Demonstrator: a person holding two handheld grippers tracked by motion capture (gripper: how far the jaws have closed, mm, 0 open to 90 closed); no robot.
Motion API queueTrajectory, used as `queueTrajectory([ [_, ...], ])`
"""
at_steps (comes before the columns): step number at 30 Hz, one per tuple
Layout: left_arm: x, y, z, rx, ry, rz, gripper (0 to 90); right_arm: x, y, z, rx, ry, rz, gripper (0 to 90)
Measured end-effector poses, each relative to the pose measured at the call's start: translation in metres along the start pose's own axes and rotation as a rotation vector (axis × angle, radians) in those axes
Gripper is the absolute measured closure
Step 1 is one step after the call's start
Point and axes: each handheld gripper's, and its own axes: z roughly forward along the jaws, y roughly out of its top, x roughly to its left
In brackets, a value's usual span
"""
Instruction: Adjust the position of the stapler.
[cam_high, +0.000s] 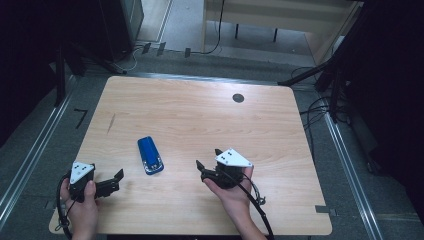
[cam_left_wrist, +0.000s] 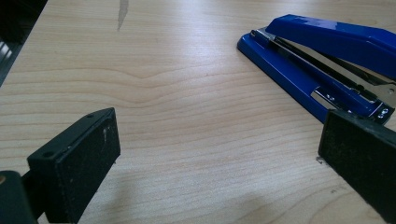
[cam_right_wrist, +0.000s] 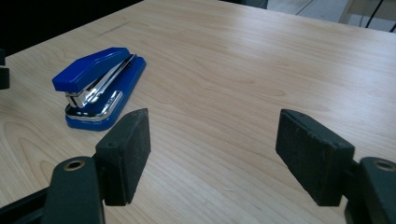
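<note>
Both claws released, flanking the stapler.
Blue stapler (cam_high: 150, 155) lies flat mid-table (cam_high: 200, 115), untouched; left claw (cam_high: 116, 178) and right claw (cam_high: 207, 162) angle toward it with nothing gripped, probably lining up a two-sided pickup.

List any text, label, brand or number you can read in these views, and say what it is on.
No text can be read.
Blue stapler: small embossed marks on its metal front plate, too blurred to read.
Left hand-held gripper and right hand-held gripper: grey top plates bear only dark dots, no lettering.
Wooden table: a round dark grommet, no writing.
</note>
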Motion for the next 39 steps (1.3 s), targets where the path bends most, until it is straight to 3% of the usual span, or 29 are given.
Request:
queueTrajectory([
  [6, 0.0, 0.0, 0.0, 0.001, -0.007, 0.004, 0.0, 0.012, 0.0, 0.009, 0.041, 0.021, -0.027, 31.6],
  [14, 0.001, 0.0, -0.001, -0.001, -0.013, -0.003, 0.0, 0.029, 0.006, 0.02, 0.038, 0.056, -0.038, 31.2],
  [25, 0.001, 0.0, -0.001, 0.0, -0.015, -0.004, 0.0, 0.056, 0.016, 0.039, 0.04, 0.097, -0.047, 19.6],
  [39, 0.001, 0.0, -0.001, 0.0, -0.011, -0.003, 0.0, 0.08, 0.014, 0.059, 0.057, 0.146, -0.055, 17.1],
])
